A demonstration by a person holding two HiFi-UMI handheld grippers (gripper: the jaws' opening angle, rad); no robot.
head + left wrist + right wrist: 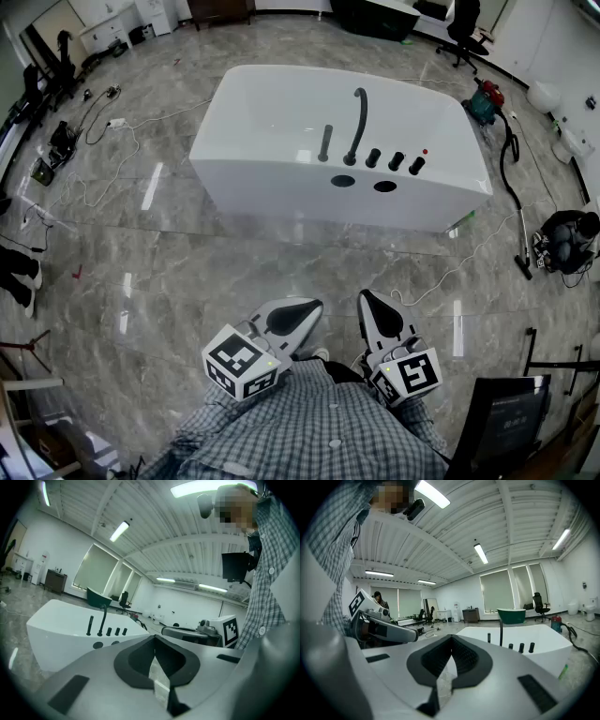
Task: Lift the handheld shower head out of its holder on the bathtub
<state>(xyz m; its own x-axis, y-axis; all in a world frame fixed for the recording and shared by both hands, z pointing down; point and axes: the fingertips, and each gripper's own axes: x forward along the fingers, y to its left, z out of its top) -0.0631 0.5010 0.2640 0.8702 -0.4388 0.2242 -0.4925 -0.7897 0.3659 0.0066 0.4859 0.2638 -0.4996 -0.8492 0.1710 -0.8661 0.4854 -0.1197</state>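
The white bathtub (281, 178) stands in the middle of the marble floor, well ahead of me. On its near rim the black handheld shower head (325, 143) stands upright in its holder, left of the tall curved black spout (357, 122) and a row of black knobs (394, 161). Both grippers are held low against my checked shirt, far from the tub. My left gripper (300, 308) is shut and empty, and so is my right gripper (367, 299). The left gripper view shows the shower head (89, 626) small, beyond the closed left gripper (154, 642). The right gripper view shows the shower head (489, 638) beyond the right gripper (451, 639).
A red vacuum (486, 99) with a long hose lies right of the tub, and a person (568, 240) crouches at the far right. Cables (103, 127) trail over the floor at the left. A dark monitor (511, 422) stands at my lower right. A small green bottle (463, 223) sits at the tub's right corner.
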